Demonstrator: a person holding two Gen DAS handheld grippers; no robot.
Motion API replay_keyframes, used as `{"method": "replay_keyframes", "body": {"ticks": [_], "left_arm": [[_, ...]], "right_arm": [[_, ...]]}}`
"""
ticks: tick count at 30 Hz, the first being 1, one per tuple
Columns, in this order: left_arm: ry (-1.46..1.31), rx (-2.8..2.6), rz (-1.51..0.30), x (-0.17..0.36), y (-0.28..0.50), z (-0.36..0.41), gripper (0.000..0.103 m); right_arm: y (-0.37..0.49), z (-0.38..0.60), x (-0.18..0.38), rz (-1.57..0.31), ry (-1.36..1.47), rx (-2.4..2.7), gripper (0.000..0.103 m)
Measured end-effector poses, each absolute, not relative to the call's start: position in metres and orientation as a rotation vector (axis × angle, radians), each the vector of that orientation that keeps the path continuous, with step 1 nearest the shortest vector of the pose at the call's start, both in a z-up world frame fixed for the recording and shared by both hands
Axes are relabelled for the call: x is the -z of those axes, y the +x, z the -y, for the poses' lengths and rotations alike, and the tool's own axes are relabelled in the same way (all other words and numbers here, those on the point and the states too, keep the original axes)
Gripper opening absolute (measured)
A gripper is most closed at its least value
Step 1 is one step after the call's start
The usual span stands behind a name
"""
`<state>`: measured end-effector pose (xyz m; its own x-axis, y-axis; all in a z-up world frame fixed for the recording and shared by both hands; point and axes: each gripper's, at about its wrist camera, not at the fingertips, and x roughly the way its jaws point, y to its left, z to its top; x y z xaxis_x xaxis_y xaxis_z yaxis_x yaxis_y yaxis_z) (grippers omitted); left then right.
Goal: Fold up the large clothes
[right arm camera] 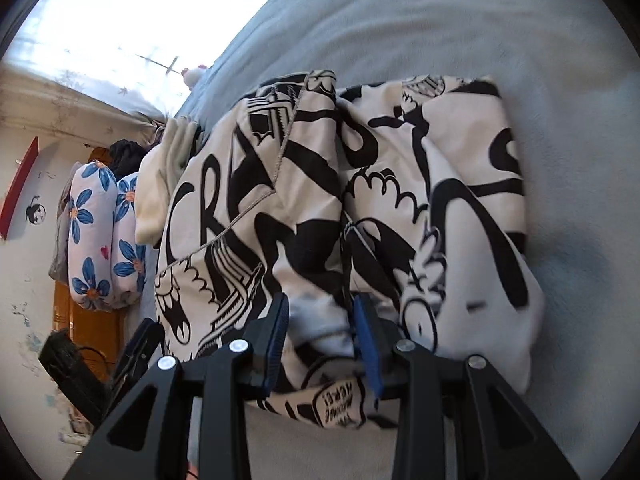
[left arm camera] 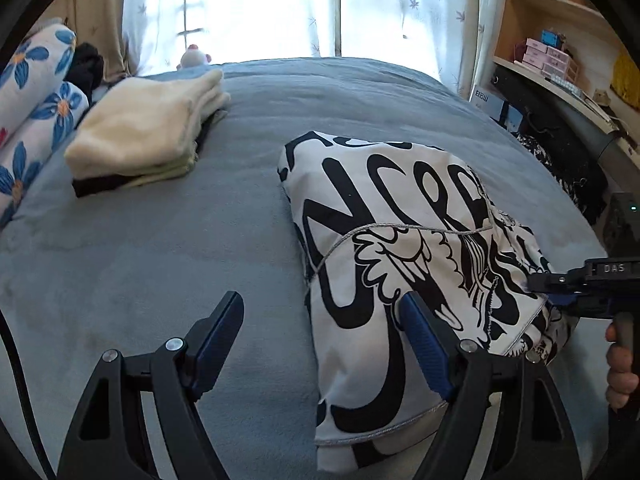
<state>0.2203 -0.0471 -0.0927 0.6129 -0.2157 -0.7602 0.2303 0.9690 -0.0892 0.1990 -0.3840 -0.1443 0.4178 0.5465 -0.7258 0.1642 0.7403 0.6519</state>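
Observation:
A white garment with black graffiti print (left arm camera: 400,248) lies folded into a thick bundle on the blue-grey bed (left arm camera: 160,260). My left gripper (left arm camera: 324,320) is open at the bundle's near left edge, its right finger resting on the cloth and its left finger over bare bedding. My right gripper (right arm camera: 322,320) is partly closed around a thick fold of the same garment (right arm camera: 360,184) at its near edge, with cloth bunched between the jaws. In the left wrist view the right gripper (left arm camera: 560,284) enters from the right at the bundle's right edge.
A folded stack of cream and black clothes (left arm camera: 148,136) sits at the back left of the bed. Flowered pillows (left arm camera: 28,112) lie along the left edge. A curtained window (left arm camera: 280,8) is behind, and shelves with boxes (left arm camera: 552,52) stand to the right.

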Motion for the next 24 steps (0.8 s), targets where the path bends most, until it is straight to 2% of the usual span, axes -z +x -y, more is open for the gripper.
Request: {"method": "replay_keyframes", "body": {"ticks": [6,8,10,15,18,24], "left_arm": [[0.036,0.274,-0.904,0.105,0.226,0.063,0.079],[0.029,0.275,-0.915,0.105,0.226,0.064,0.079],[0.024,0.277,-0.921,0.105,0.226,0.064,0.079],[0.015,0.319,-0.893,0.091,0.22,0.066,0.079],[0.024,0.34,-0.878,0.087,0.218,0.075,0.079],[0.023,0.415,-0.942,0.106,0.218,0.1,0.079]], "right_arm": [[0.221,0.364,0.157,-1.203,0.69,-0.365,0.038],[0.219,0.356,0.151,-1.183,0.645,-0.337,0.029],[0.21,0.353,0.133,-1.132,0.609,-0.321,0.015],[0.157,0.352,0.057,-0.892,0.514,-0.277,0.009],[0.128,0.354,0.036,-0.818,0.454,-0.195,0.009],[0.122,0.382,0.098,-0.923,0.5,-0.022,0.009]]}}
